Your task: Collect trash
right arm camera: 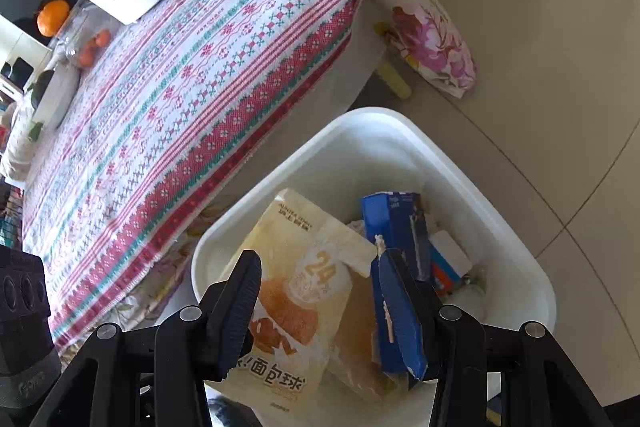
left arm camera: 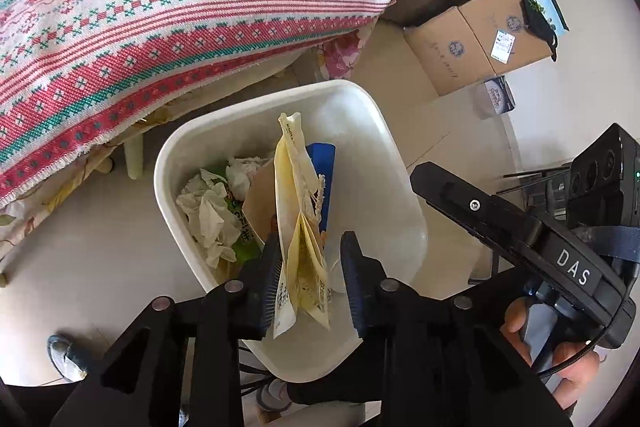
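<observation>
Left wrist: left gripper [left arm camera: 310, 267] tilts steeply down over bin [left arm camera: 384, 131].

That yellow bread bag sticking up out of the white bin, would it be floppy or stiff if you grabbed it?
Probably floppy: the yellow bread bag looks thin, creased and folded flat between the left gripper fingers. Likely very light, since it seems empty. Its glossy film may be a bit slippery. It stands over the white bin, leaning on other trash.

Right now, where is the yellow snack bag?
In the left wrist view, the yellow snack bag hangs between the left gripper's parted jaws, over the white bin.
</observation>
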### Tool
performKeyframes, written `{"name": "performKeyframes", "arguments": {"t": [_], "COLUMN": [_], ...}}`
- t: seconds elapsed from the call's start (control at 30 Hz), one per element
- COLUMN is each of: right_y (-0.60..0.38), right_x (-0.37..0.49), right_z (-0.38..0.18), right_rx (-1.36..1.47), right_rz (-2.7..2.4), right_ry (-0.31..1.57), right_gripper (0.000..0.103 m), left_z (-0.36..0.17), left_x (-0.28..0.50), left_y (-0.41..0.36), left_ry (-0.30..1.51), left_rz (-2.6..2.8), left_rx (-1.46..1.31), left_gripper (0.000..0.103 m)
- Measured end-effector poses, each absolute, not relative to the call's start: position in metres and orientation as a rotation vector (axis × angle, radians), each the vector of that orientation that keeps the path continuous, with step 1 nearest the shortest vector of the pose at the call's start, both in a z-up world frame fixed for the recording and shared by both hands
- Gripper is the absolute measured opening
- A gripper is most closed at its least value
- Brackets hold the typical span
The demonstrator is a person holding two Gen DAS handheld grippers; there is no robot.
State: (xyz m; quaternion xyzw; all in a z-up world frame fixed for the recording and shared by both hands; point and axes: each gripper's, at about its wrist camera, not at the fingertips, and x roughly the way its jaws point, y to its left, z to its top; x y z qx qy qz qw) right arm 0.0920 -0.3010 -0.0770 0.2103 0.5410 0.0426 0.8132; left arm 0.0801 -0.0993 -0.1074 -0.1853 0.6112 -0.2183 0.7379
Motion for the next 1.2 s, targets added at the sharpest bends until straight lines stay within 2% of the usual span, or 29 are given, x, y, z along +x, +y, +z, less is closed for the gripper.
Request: {"name": "performKeyframes", "arguments": {"t": [0.3,0.37,0.47,0.8,0.93,1.0,1.07,1.13,1.2], "right_y": [-0.290,-0.291,-0.291,-0.296,-0.296,-0.299,-0.303,-0.303,-0.299], "right_x": [0.096,0.097,0.099,0.100,0.099,0.098,0.096,0.094,0.092], "right_z": [-0.072,-0.072,-0.073,-0.070,-0.066,-0.063,-0.058,-0.050,-0.043], "right_rx": [0.461,0.473,0.483,0.508,0.505,0.512,0.532,0.538,0.521], "right_rz": [0.142,0.142,0.143,0.131,0.142,0.147,0.152,0.157,0.167], "right_ry": [1.141,1.144,1.145,1.120,1.104,1.087,1.057,1.026,1.004], "right_gripper": [0.055,0.055,0.055,0.055,0.055,0.058,0.063,0.068,0.071], "left_z": [-0.103,-0.109,-0.120,-0.141,-0.144,-0.132,-0.117,-0.100,-0.088], "left_x": [0.082,0.081,0.080,0.096,0.111,0.113,0.108,0.101,0.097], "left_y": [-0.092,-0.097,-0.100,-0.138,-0.146,-0.141,-0.130,-0.115,-0.102], "left_ry": [1.321,1.329,1.367,1.308,1.343,1.309,1.260,1.208,1.189], "left_rz": [-0.446,-0.435,-0.420,-0.407,-0.439,-0.440,-0.416,-0.362,-0.329], "left_rx": [-0.350,-0.324,-0.333,-0.297,-0.300,-0.305,-0.301,-0.280,-0.264], "left_gripper": [0.029,0.010,0.003,0.003,0.005,0.016,0.045,0.056,0.058]}}
